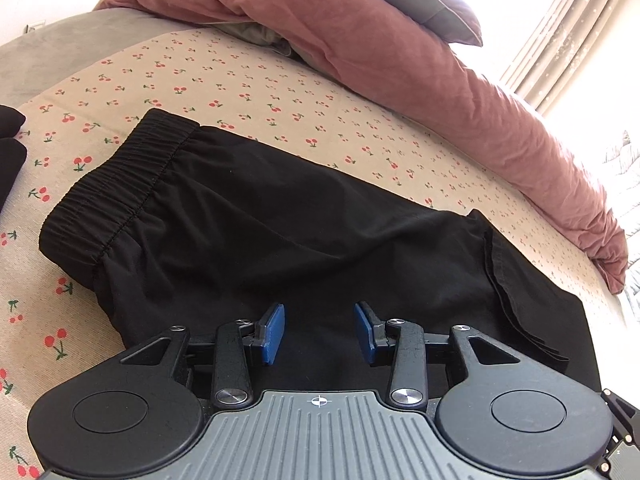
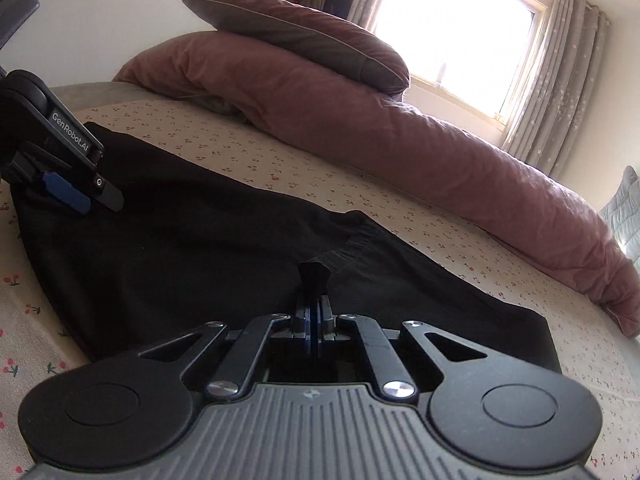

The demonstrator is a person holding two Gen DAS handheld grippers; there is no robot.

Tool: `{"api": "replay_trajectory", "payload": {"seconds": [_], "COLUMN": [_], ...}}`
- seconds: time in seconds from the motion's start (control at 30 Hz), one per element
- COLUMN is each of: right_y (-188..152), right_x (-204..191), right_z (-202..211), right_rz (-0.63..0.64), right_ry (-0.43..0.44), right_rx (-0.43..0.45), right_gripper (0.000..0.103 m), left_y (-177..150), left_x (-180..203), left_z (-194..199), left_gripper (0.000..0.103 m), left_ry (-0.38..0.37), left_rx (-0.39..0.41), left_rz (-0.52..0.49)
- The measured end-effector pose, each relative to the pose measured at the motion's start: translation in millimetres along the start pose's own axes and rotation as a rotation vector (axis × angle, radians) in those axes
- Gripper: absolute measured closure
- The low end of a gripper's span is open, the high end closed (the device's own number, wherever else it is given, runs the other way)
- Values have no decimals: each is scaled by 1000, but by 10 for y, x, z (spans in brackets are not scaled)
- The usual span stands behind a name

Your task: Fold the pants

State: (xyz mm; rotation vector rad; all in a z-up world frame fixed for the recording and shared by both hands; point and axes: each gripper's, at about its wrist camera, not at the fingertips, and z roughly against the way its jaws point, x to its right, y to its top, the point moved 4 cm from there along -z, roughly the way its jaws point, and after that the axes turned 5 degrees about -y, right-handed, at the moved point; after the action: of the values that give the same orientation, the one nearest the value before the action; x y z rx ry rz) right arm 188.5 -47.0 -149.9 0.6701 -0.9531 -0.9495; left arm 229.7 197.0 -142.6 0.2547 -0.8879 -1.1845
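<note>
Black pants [image 1: 280, 216] lie folded lengthwise on the cherry-print bed sheet [image 1: 240, 80], with the elastic waistband [image 1: 120, 188] at the left and the leg hems [image 1: 504, 280] at the right. My left gripper [image 1: 320, 330] hovers over the near edge of the pants, its blue pads [image 1: 274, 332] apart with nothing pinched between them. In the right wrist view my right gripper [image 2: 313, 300] is shut on a small tuft of the black fabric [image 2: 313, 274], which sticks up past its fingertips. The left gripper [image 2: 92, 200] shows there at the far left, over the pants [image 2: 180, 248].
A rumpled pink duvet [image 1: 400, 52] runs along the far side of the bed, with a grey pillow [image 2: 300, 28] on top. A bright window [image 2: 460, 20] and curtains [image 2: 560, 80] stand behind. A dark object [image 1: 10, 140] sits at the left edge of the sheet.
</note>
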Motion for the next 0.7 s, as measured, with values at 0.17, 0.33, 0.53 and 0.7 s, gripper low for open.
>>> {"api": "replay_trajectory", "payload": {"seconds": [0.17,0.33,0.53,0.7], "right_y": [53,102,230,300], "right_x": [-268,-522,-745,-800], "right_z": [34,70,19,46], "right_rz": [-8,-13,-78,-184], "right_ry": [20,67,123,172], "right_rx": [-5,9,3,-8], "right_gripper": [103,103,103,103], "left_y": [1,30,25,30], "left_x": [9,-45,-50,-112], "left_z": [-4,8,68,51], "left_gripper": [64,63,63,63], "left_ry": [0,-28,-50,-80], "left_rx": [-4,-9,-1,-18], "left_rz": [-7,30,5,38]}}
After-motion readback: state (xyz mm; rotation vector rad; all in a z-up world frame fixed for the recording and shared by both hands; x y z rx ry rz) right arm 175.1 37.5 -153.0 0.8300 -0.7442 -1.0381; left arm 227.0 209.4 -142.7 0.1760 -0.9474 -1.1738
